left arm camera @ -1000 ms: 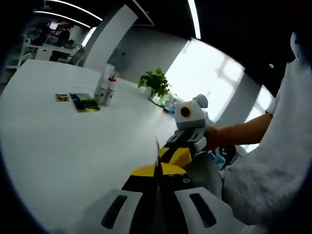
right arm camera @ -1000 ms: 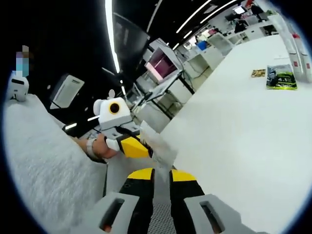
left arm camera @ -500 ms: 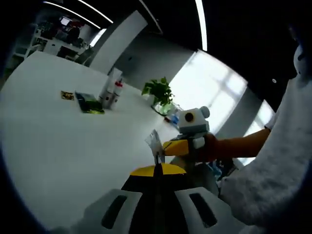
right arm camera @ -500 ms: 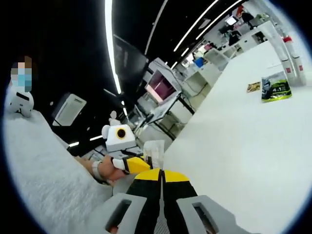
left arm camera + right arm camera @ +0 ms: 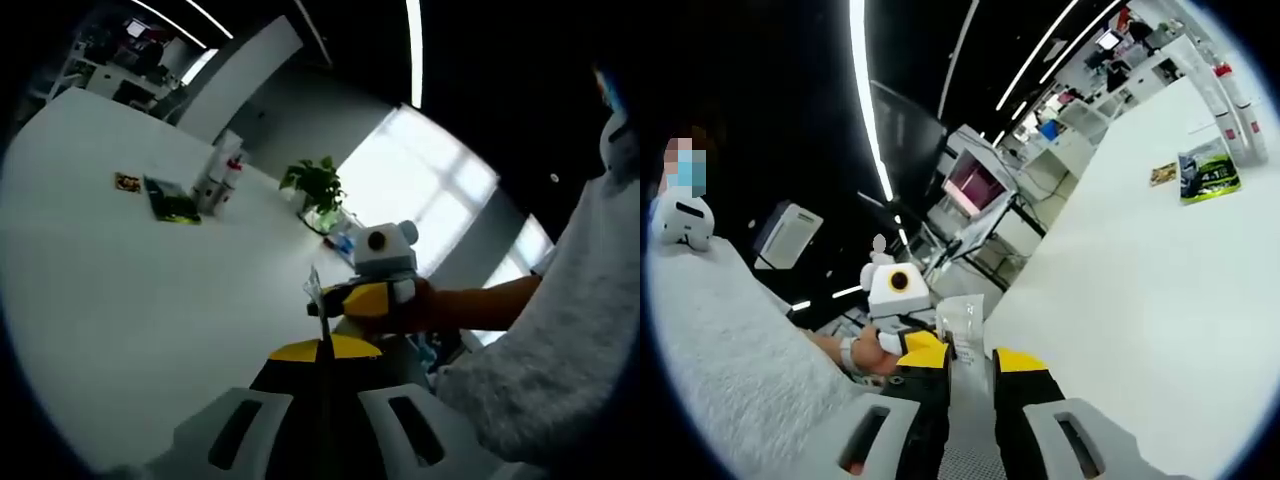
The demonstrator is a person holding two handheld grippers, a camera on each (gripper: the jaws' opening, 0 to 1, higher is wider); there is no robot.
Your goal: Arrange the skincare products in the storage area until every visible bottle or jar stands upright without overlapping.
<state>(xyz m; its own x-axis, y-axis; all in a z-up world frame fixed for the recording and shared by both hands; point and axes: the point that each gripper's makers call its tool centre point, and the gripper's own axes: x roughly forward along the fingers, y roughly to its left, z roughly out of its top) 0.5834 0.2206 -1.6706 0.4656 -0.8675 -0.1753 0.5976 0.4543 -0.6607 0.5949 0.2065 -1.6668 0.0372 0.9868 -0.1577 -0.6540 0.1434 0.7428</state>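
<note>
A thin clear sachet (image 5: pixel 314 288) stands edge-on between the closed jaws of my left gripper (image 5: pixel 322 350). In the right gripper view the same sachet (image 5: pixel 962 318) shows flat, pinched at its lower edge by the left gripper (image 5: pixel 928 346), which a person's hand holds. My right gripper (image 5: pixel 972 362) is open just in front of the sachet, with nothing between its jaws. It also enters the left gripper view as the right gripper (image 5: pixel 340 302), its tips beside the sachet. Two white bottles with red caps (image 5: pixel 221 175) stand upright far across the white table (image 5: pixel 150 300).
A green packet (image 5: pixel 170 201) and a small yellow packet (image 5: pixel 127 182) lie flat near the bottles; they show as the green packet (image 5: pixel 1207 172) and bottles (image 5: pixel 1238 100) at the far right. A potted plant (image 5: pixel 316 183) stands at the table's far edge. A grey sleeve (image 5: pixel 560 330) is close at the right.
My right gripper, shut by the sachet half a second ago, has opened. The left gripper keeps hold of the sachet. Both views shifted a little with the hands.
</note>
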